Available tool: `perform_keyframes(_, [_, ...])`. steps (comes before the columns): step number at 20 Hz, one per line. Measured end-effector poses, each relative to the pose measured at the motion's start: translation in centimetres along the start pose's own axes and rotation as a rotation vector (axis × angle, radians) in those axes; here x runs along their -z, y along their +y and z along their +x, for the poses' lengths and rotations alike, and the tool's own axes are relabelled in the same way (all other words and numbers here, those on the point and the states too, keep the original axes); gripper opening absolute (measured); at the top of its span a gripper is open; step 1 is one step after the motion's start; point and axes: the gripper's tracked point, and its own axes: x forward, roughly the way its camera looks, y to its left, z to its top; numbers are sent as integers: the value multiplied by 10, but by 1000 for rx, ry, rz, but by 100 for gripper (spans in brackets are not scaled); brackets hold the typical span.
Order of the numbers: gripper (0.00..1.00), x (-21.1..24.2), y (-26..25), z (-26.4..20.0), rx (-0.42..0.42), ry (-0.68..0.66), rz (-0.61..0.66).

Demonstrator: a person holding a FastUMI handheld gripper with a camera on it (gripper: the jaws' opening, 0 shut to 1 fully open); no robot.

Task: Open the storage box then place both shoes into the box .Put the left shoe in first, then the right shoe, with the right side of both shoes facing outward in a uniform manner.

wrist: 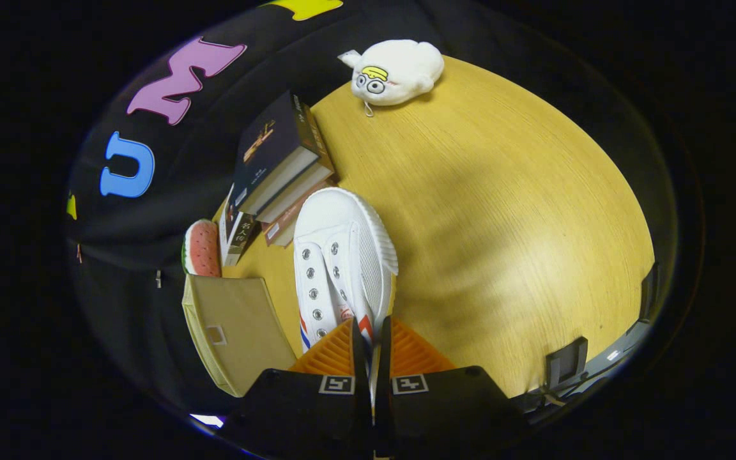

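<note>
Shoe: I see a white canvas shoe [341, 262], its heel end pinched between my fingers and its toe pointing away from me, sole edge turned to the right; whether it hangs over the wooden table [502, 211] or touches it I cannot tell.
Gripper: my gripper [372, 345] is clenched on the shoe's side wall near the heel, both fingers pressing a thin fold of it.
Storage box: the beige box [234, 326] sits just left of the fingers and the shoe.
Beyond the shoe: a stack of books [282, 169] lies just past the toe.
Left of the books: a watermelon-slice toy [202, 248].
Far side: a white plush toy [397, 71], well apart from the shoe.
</note>
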Motion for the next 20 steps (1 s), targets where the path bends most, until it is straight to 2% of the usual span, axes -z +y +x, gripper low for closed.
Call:
perform_keyframes(5, [7, 7, 72, -29, -50, -42, -62])
perform_keyframes(10, [7, 32, 149, -39, -108, -50, -123])
perform_keyframes(17, [7, 90, 240, -16, -179, 8, -187])
perform_keyframes(20, [6, 114, 267, 0, -183, 38, -227])
